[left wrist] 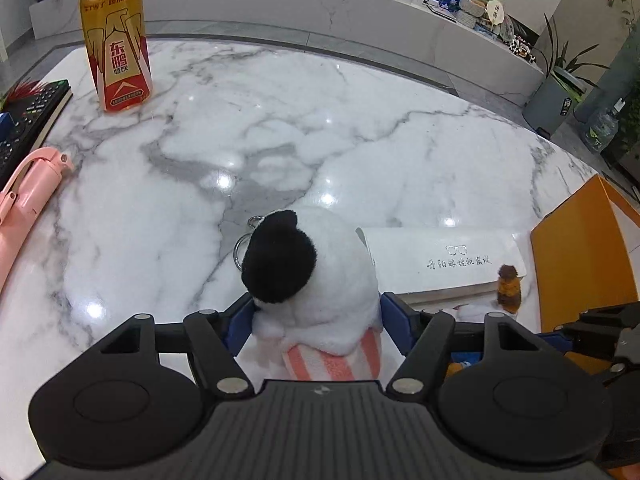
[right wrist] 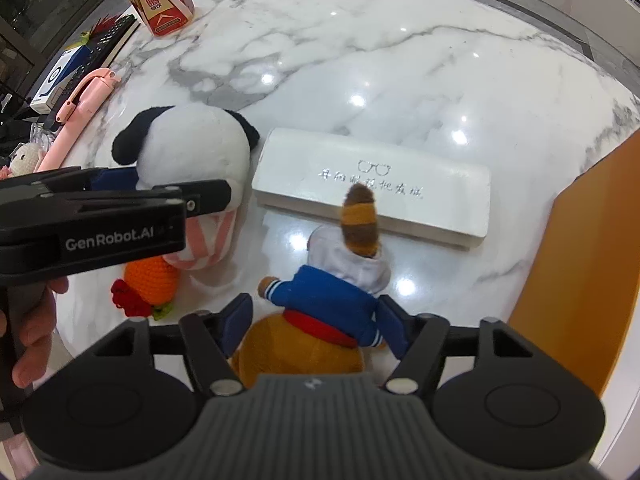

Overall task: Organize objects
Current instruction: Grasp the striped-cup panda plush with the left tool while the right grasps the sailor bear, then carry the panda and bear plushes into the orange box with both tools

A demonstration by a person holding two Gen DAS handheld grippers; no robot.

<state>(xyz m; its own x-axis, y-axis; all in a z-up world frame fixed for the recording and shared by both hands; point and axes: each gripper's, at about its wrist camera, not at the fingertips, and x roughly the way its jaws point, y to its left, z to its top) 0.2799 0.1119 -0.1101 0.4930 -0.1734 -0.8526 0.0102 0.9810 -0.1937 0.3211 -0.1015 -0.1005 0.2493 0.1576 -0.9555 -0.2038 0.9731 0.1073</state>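
Both claws pointed down at the marble surface (left wrist: 360, 128). My left claw (left wrist: 318, 316) stood spread around the panda plush (left wrist: 320, 276); whether its pads touched I could not tell. My right claw (right wrist: 316, 320) stood spread around the bear plush (right wrist: 328, 300), beside the white glasses case (right wrist: 400, 184).

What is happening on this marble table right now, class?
A person holds a pair of tongs in each hand over the marble table. The left tongs straddle a white panda toy, its body between the blue pads. The right tongs straddle a brown toy in a blue jacket. Whether either pair presses its toy is unclear. A white glasses case lies just beyond both toys, and a drink bottle stands at the far left.
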